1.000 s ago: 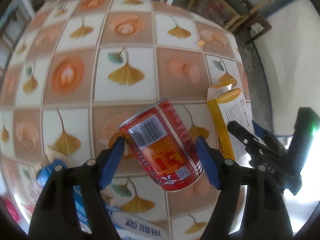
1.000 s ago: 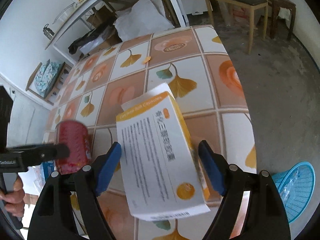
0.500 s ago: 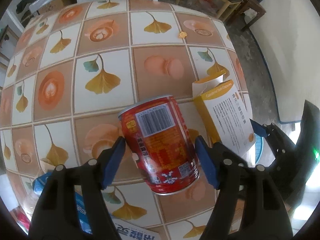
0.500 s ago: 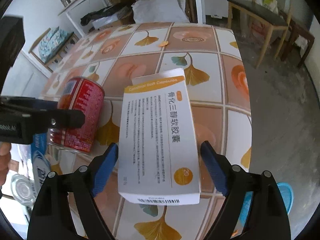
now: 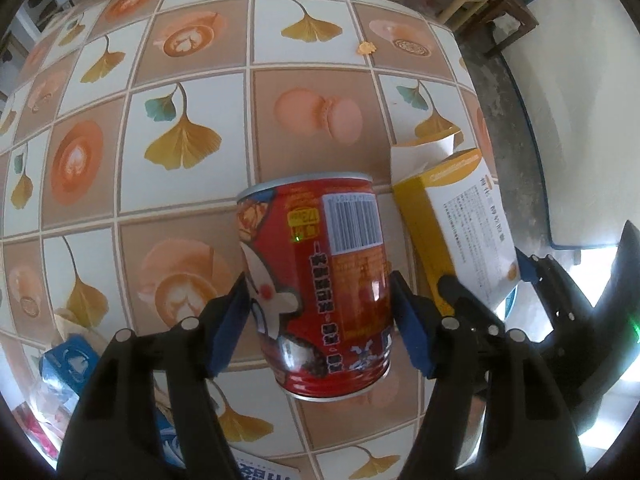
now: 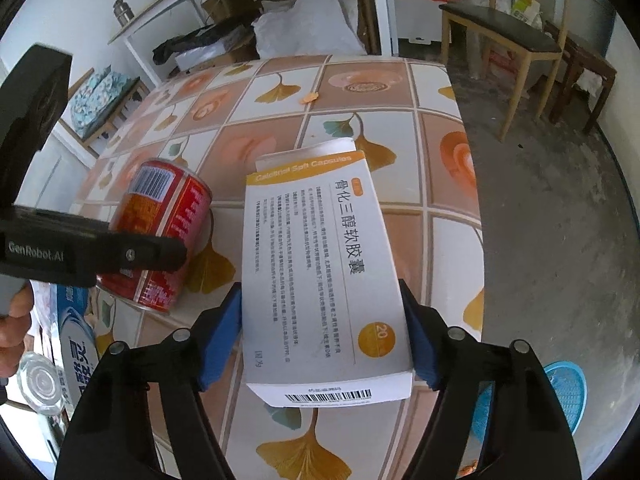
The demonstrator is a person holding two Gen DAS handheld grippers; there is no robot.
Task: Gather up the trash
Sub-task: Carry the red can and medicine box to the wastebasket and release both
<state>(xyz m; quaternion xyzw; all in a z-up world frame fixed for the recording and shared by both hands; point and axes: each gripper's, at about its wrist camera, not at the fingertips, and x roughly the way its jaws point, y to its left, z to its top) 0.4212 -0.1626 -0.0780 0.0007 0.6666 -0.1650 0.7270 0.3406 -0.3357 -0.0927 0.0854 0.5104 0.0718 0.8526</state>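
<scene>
My left gripper is shut on a red drink can and holds it above the tiled table. The can also shows in the right wrist view, with the left gripper's finger across it. My right gripper is shut on a white and yellow medicine box with its end flap open, held above the table's right part. The box shows in the left wrist view just right of the can.
A blue basket stands on the floor below the table's right edge. Blue and white packaging and a clear glass item lie at the table's near left. A small orange scrap lies far right. Chairs stand beyond.
Both grippers have lifted and swung with their loads. The can has turned more upright in the left gripper, and the box now sits straighter in the right gripper.
</scene>
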